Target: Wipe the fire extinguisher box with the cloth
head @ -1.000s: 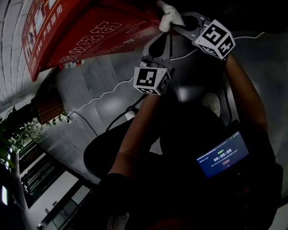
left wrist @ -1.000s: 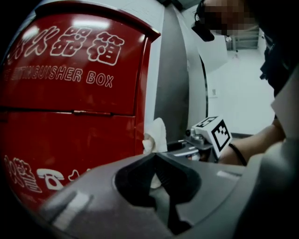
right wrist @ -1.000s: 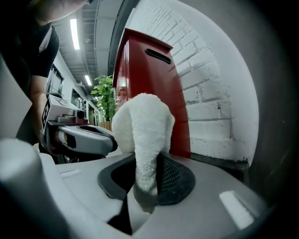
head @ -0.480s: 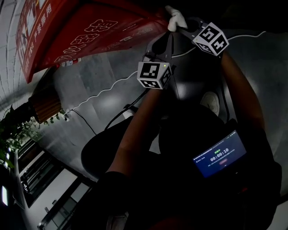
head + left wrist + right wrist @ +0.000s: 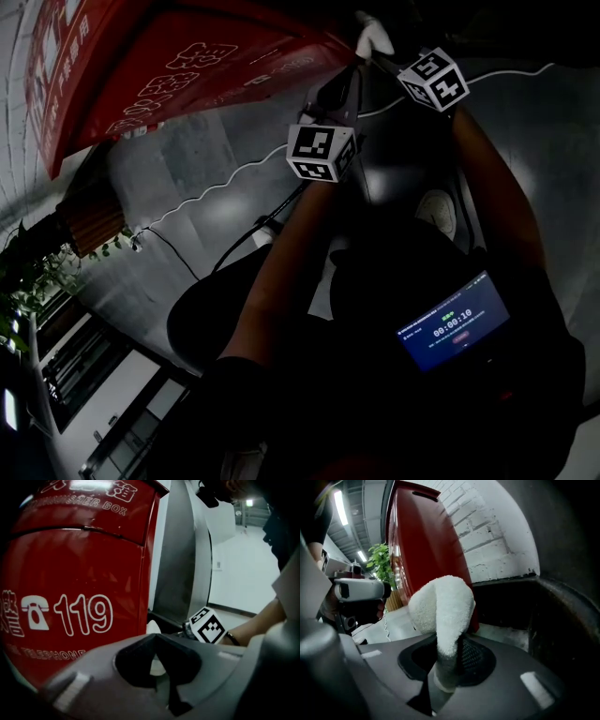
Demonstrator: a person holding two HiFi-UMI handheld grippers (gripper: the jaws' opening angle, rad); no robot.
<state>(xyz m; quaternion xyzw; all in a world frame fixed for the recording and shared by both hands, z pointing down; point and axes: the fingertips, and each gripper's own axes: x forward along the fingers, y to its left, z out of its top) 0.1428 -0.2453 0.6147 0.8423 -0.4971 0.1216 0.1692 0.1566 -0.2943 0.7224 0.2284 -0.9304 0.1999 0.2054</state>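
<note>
The red fire extinguisher box (image 5: pixel 187 66) fills the top left of the head view; up close in the left gripper view the box (image 5: pixel 75 583) shows "119" in white. My right gripper (image 5: pixel 380 54) is shut on a white fluffy cloth (image 5: pixel 373 37), which sits at the box's right edge. In the right gripper view the cloth (image 5: pixel 443 606) stands up out of the gripper (image 5: pixel 447 660), with the box's dark red side (image 5: pixel 426 545) just behind it. My left gripper (image 5: pixel 342 94) hangs just below and left, shut on nothing (image 5: pixel 155 637), pointing at the box front.
A white brick wall (image 5: pixel 487 536) stands behind the box. A grey panel (image 5: pixel 183 555) stands to its right. A potted plant (image 5: pixel 37 262) in a wicker pot (image 5: pixel 94 220) is at the left. A white cable (image 5: pixel 216 202) runs over the grey floor. A lit screen (image 5: pixel 455 323) shows at my waist.
Both grippers have shifted a little up and to the right along the box's edge, the cloth going with the right one. The box looks slightly closer.
</note>
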